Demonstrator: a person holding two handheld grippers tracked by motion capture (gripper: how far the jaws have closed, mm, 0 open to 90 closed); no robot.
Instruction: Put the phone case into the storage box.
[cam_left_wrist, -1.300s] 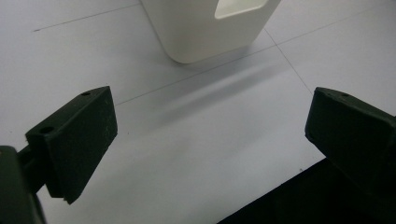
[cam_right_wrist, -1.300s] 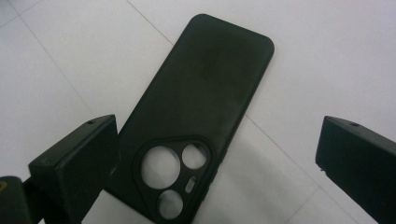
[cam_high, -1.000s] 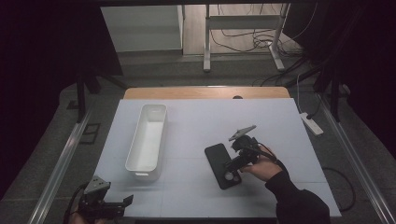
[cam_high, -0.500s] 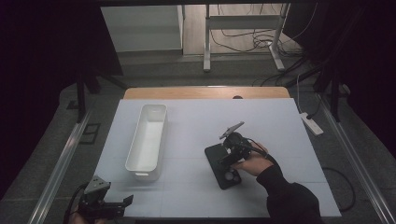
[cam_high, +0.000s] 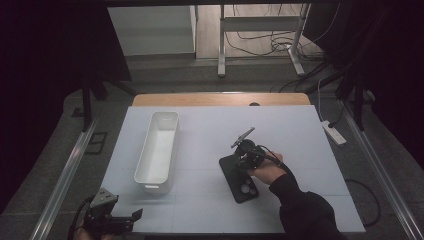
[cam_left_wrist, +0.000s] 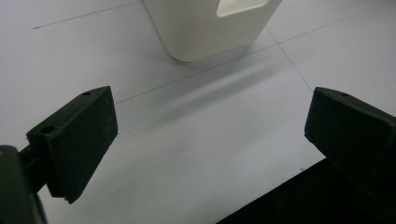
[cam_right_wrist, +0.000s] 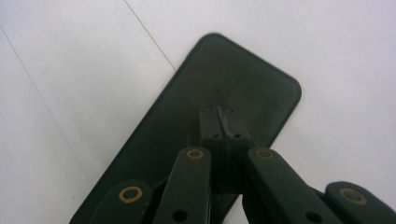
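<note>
my right hand-held gripper (cam_right_wrist: 218, 122), jaws just closed tight w/ nothing btwn, sits over the black phone case (cam_high: 239, 178) lying flat right of centre on the worktop (cam_high: 300, 130); left hand-held gripper (cam_left_wrist: 210, 135) wide, near-left corner.

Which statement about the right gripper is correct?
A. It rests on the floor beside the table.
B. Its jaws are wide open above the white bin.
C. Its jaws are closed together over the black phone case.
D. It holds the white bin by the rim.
C: in the right gripper view the right gripper has its jaws pressed together, with nothing between them, over the flat black phone case lying on the white table.
</note>
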